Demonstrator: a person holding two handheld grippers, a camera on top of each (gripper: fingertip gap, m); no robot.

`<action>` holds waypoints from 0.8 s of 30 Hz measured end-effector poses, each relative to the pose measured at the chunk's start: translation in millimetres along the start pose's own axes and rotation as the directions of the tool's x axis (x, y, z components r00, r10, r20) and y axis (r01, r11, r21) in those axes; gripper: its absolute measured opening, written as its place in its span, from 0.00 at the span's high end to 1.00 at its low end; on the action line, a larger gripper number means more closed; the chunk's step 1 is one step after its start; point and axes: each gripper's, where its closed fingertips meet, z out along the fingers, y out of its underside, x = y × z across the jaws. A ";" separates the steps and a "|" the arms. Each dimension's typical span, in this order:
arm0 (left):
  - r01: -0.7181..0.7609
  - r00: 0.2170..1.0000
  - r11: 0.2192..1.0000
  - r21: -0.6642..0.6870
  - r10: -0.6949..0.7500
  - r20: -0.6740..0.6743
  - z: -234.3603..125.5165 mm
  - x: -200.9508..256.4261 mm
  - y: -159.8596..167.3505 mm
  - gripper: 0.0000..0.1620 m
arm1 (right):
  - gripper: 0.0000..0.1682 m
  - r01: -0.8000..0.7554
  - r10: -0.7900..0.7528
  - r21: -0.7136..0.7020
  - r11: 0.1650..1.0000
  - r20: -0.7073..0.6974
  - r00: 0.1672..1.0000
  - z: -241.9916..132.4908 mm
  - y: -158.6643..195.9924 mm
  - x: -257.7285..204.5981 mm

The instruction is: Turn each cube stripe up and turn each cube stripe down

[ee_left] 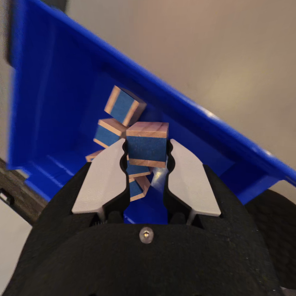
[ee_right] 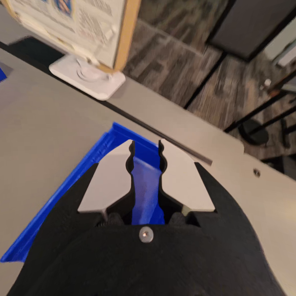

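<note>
Left tool (ee_left: 147, 144) grips one blue-striped wooden cube (ee_left: 147, 144) above a blue plastic bin (ee_left: 64, 96); right tool (ee_right: 146, 144) gapes empty. Several cubes apparently remain unturned.

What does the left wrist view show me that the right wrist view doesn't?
Only the left wrist view shows the cubes: the left hand-held gripper is shut on a striped cube, with more cubes in the bin below. Only the right wrist view shows the open, empty right hand-held gripper, a framed sign and the floor. Both show the blue bin and table.
</note>
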 end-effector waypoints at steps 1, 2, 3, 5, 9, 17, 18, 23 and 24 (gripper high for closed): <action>0.012 1.000 0.999 0.052 -0.013 0.018 -15.6 -4.9 -11.7 0.71 | 0.83 0.026 -0.026 0.070 0.997 0.004 1.000 -6.7 -15.1 -8.7; 0.027 0.999 0.994 0.106 -0.031 0.039 -32.4 -10.1 -24.1 0.71 | 0.81 0.050 -0.052 0.140 0.989 0.010 0.999 -13.3 -29.9 -19.6; 0.035 0.997 0.986 0.165 -0.046 0.062 -50.1 -14.8 -37.1 0.71 | 0.75 0.078 -0.084 0.206 0.975 0.019 0.996 -19.3 -43.7 -32.9; 0.062 0.994 0.949 0.310 -0.088 0.071 -86.8 -17.2 -66.4 0.71 | 0.65 0.173 -0.199 0.339 0.925 0.043 0.979 -29.8 -68.8 -70.5; 0.206 0.977 0.749 0.629 -0.119 -0.178 -158.2 17.6 -133.0 0.71 | 0.60 0.392 -0.490 0.610 0.688 -0.008 0.872 -46.6 -100.8 -168.2; 0.402 0.807 0.483 0.778 0.213 -0.550 -229.0 114.3 -204.0 0.71 | 0.59 0.539 -0.665 0.742 0.399 -0.171 0.727 -57.1 -99.0 -278.2; 0.421 0.763 0.486 0.766 0.267 -0.589 -231.9 125.8 -207.0 0.72 | 0.59 0.541 -0.649 0.751 0.380 -0.200 0.734 -62.8 -101.6 -279.1; 0.486 0.595 0.506 0.713 0.406 -0.694 -233.1 153.8 -209.6 0.72 | 0.63 0.491 -0.635 0.816 0.304 -0.211 0.743 -95.4 -106.3 -293.7; 0.483 0.583 0.507 0.713 0.422 -0.695 -232.0 156.5 -208.5 0.72 | 0.63 0.490 -0.642 0.817 0.305 -0.205 0.739 -97.4 -106.7 -297.3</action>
